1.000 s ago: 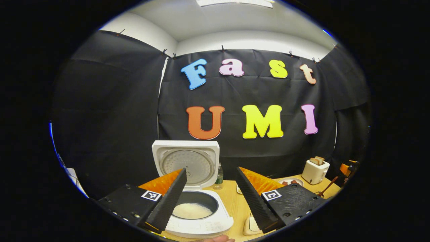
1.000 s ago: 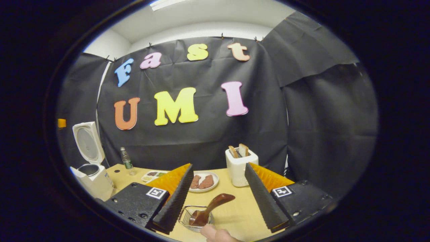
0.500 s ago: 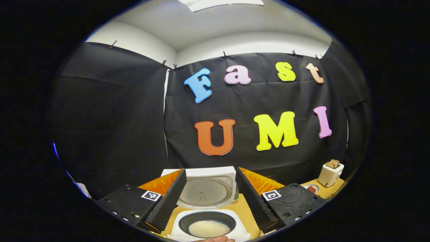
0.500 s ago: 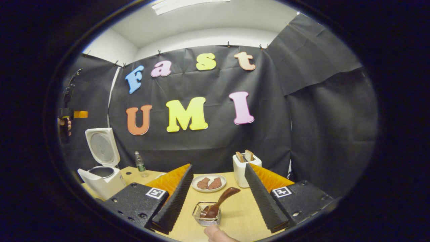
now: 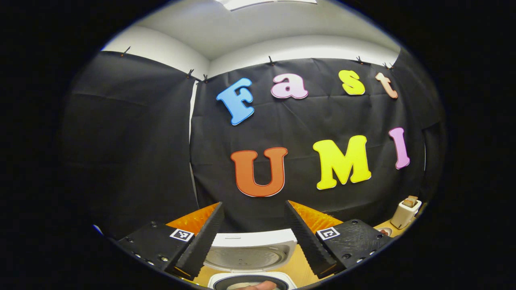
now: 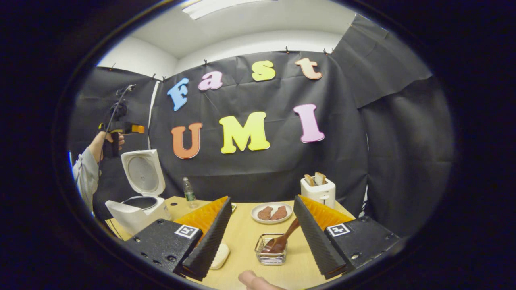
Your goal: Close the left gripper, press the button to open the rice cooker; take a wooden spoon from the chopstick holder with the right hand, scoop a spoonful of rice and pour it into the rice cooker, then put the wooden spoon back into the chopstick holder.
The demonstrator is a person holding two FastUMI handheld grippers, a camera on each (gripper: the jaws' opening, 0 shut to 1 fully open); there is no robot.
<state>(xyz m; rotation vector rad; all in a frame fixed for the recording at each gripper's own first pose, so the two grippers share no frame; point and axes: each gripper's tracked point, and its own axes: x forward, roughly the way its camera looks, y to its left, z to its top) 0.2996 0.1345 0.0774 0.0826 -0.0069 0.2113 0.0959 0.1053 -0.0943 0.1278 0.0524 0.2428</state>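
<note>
At the left of the right gripper view, the white rice cooker (image 6: 139,207) stands lid up near the tabletop (image 6: 242,237) edge. The dark wooden spoon (image 6: 282,239) rests in the wire-mesh chopstick holder (image 6: 271,250), so the task looks finished. Left gripper (image 5: 253,235) and right gripper (image 6: 262,233) both show jaws spread, with open tabletop around the holder.

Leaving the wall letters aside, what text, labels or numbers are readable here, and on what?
None legible.
Bottle: label too small to read.
Rice cooker: no legible print.
Left hand-held gripper, right hand-held gripper: square coded markers, no words.
</note>
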